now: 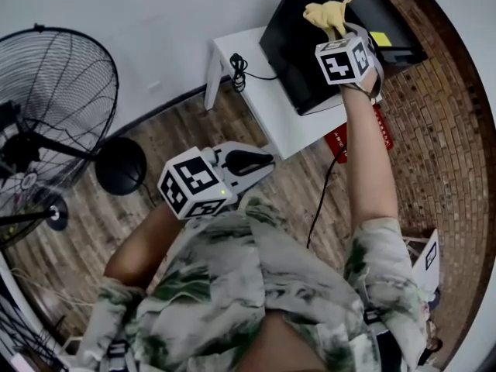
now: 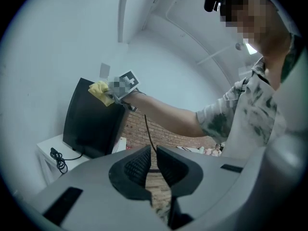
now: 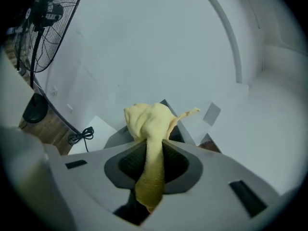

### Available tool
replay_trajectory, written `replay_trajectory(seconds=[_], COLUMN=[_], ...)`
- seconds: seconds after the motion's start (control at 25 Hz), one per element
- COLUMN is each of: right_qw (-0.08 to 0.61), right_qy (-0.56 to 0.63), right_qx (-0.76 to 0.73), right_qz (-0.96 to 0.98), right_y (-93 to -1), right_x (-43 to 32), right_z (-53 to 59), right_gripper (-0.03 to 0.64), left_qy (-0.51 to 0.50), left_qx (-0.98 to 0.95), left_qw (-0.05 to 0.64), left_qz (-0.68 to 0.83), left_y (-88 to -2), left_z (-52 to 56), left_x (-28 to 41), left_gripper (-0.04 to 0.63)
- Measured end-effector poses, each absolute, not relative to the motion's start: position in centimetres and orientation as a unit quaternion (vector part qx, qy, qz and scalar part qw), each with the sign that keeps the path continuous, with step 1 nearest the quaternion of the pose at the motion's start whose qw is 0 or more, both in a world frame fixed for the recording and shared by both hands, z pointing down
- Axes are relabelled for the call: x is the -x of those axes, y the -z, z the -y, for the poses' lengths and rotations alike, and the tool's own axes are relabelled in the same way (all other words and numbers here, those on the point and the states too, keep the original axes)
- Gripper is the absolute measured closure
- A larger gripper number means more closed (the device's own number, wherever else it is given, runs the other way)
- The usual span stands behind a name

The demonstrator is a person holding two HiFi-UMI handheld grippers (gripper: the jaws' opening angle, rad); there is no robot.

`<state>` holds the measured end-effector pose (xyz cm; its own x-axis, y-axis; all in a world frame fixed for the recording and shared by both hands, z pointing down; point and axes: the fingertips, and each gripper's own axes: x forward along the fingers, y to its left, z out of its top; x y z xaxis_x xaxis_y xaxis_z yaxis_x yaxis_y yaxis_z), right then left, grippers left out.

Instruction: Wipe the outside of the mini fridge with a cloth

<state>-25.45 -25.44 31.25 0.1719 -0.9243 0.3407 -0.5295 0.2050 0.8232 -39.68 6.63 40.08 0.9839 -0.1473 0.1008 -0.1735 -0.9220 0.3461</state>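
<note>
My right gripper [image 3: 154, 163] has its jaws closed on a crumpled yellow cloth [image 3: 148, 124]. A strip of the fabric runs down between the pads, and the bunched end sticks out past the tips. In the head view that arm is stretched forward, with the cloth [image 1: 329, 12] over the top of the black, box-shaped mini fridge [image 1: 306, 45]. From the left gripper view the cloth [image 2: 99, 91] sits right at the fridge's [image 2: 89, 121] upper corner. It looks to be against the surface, but I cannot tell how firmly.

The fridge stands on a small white table [image 1: 252, 91] against the pale wall, and a coiled black cable [image 1: 238, 70] lies on the tabletop just beside it.

My left gripper [image 2: 151, 166] is held back near my chest, well apart from the fridge. Its ribbed black pads are brought almost together — only a thin slit between them, and nothing in it. In the head view it [image 1: 260, 163] hovers over the wooden plank floor [image 1: 155, 130].

A black wire-cage standing fan [image 1: 46, 122] is off to the left, its round base on the planks.
</note>
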Motion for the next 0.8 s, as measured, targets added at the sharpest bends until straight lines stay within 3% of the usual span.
replay_trajectory(seconds=[0.24, 0.8], right_qw=[0.490, 0.544], right_qy=[0.205, 0.164], right_qx=[-0.603, -0.586], right_qz=[0.595, 0.578], right_y=[-31.6, -42.0], right_x=[25.3, 25.2], right_z=[27.2, 30.9], right_gripper=[0.523, 0.523], left_qy=[-0.034, -0.035], left_qx=[-0.977, -0.967], left_qw=[0.190, 0.211], left_qz=[0.094, 0.141], left_y=[-40.5, -41.7], left_z=[-6.6, -3.4], left_x=[39.8, 41.8], left_gripper=[0.555, 0.555])
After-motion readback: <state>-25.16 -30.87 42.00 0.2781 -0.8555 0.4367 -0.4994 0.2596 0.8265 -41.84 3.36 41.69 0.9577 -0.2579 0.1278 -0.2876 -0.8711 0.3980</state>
